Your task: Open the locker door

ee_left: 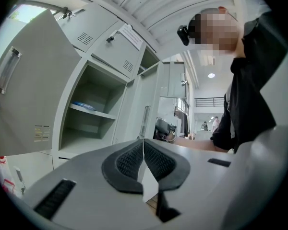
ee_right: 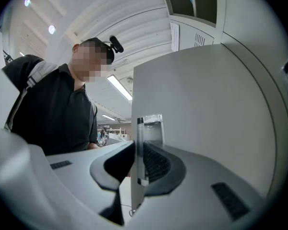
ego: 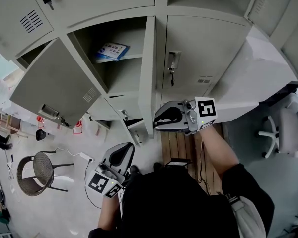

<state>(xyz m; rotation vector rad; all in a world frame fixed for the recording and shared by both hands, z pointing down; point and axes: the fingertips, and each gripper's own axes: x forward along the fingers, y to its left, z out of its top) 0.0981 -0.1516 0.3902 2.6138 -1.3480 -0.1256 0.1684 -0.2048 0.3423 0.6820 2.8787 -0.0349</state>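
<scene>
Progress on the opening looks nearly complete. The locker door [ego: 149, 73] stands swung well out from the cabinet face, seen almost edge-on from the head view, and the compartment behind it lies exposed, with a blue packet [ego: 111, 49] on its shelf. The right hand-held gripper [ego: 158, 120] is clamped on the door's free edge near its lower end. In the right gripper view, the thin edge and its metal latch plate [ee_right: 151, 123] sit between the pads. The left hand-held gripper [ego: 121, 151] hangs low near the person's body, well apart from the lockers, with its jaws together and nothing between them. A neighbouring door [ego: 54, 83] further left is also open. What remains, as I judge it, is little: perhaps a final swing wider, then releasing the edge so the door stands open on its own.
</scene>
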